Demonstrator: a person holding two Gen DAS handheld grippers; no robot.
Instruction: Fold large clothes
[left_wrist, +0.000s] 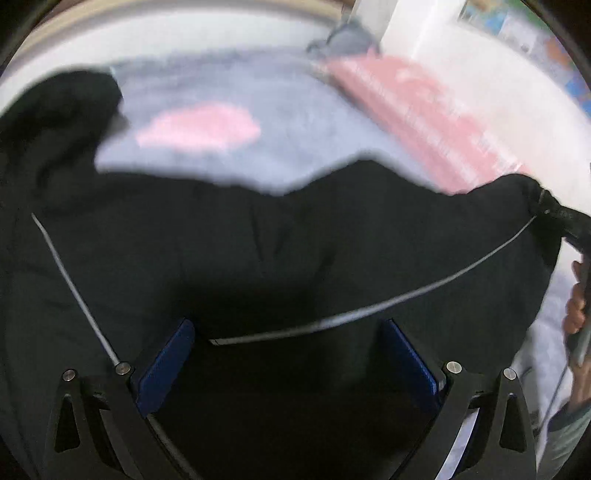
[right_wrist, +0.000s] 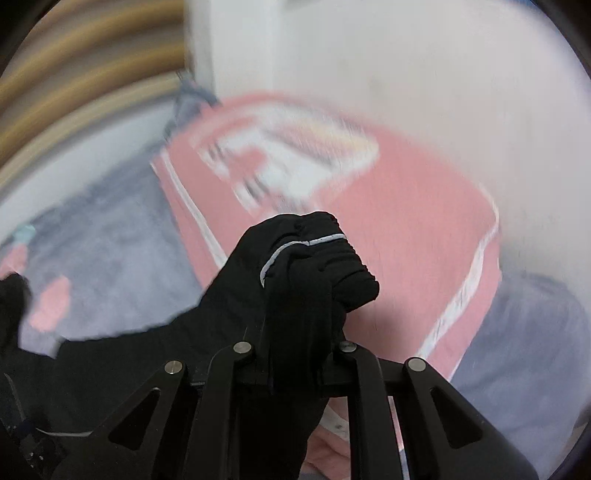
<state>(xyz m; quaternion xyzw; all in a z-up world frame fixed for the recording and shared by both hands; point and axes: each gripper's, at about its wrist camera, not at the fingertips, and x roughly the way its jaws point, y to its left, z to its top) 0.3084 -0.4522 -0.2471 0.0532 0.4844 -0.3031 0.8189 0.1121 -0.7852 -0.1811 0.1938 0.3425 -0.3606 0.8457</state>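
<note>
A black garment (left_wrist: 295, 240) with thin white piping is being held stretched above a grey bedspread (left_wrist: 229, 96). The right gripper (right_wrist: 299, 347) is being kept clamped on a bunched ribbed cuff of it, which is protruding toward 12 o'clock in the right wrist view. The left gripper (left_wrist: 291, 354) is being held with jaws spread apart, dark fabric lying between them. A pink blanket (right_wrist: 406, 221) is lying beyond, at 1 o'clock.
</note>
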